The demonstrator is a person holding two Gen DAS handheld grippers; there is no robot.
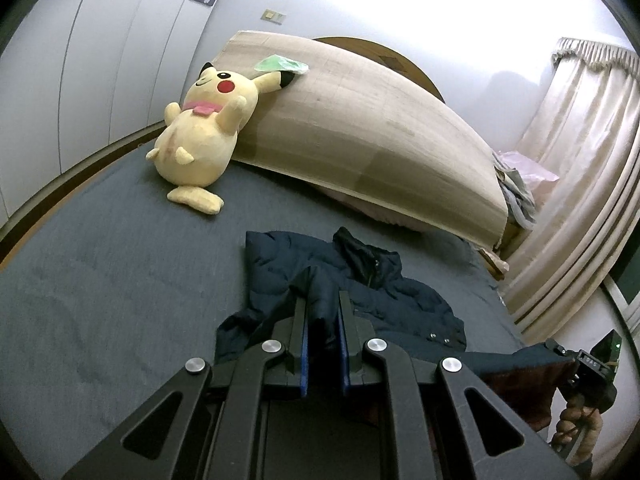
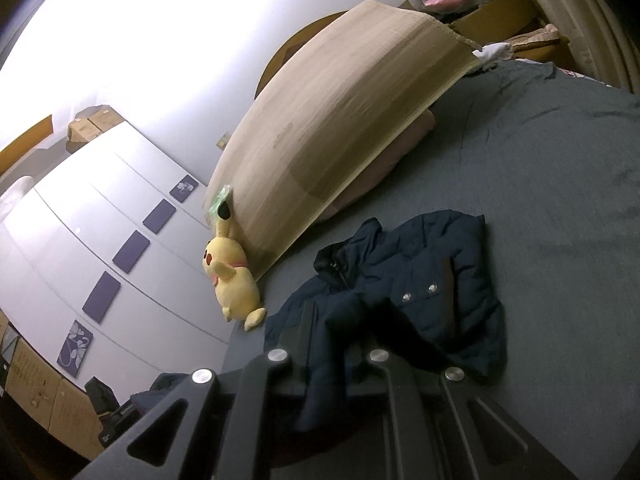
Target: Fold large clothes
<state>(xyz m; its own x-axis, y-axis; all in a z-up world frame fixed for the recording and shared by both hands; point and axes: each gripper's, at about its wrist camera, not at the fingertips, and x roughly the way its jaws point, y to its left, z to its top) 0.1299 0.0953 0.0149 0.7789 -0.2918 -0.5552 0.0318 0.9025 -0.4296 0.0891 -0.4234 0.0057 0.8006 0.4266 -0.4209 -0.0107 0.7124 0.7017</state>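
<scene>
1. Left tool pinching a fold of the navy puffer jacket between its nearly closed blue-lined pads, lifting that fabric above the bed.
2. Right tool clamping another fold of the same jacket, jaws almost fully together, dark cloth draping down over the tool's linkage.
3. Lying otherwise on the grey bedsheet, collar and zip facing up, two silver snaps showing on the front panel.
4. Resting near the middle of the bed, well apart from the yellow Pikachu plush.
5. Leaning against a large cardboard sheet propped at the head of the bed, the plush sitting beside its lower corner.
6. Showing at the lower right edge of the left wrist view, a hand gripping the other tool's handle.
7. Hanging along the right side, beige curtains; standing on the left, a white wardrobe carrying purple panels.
</scene>
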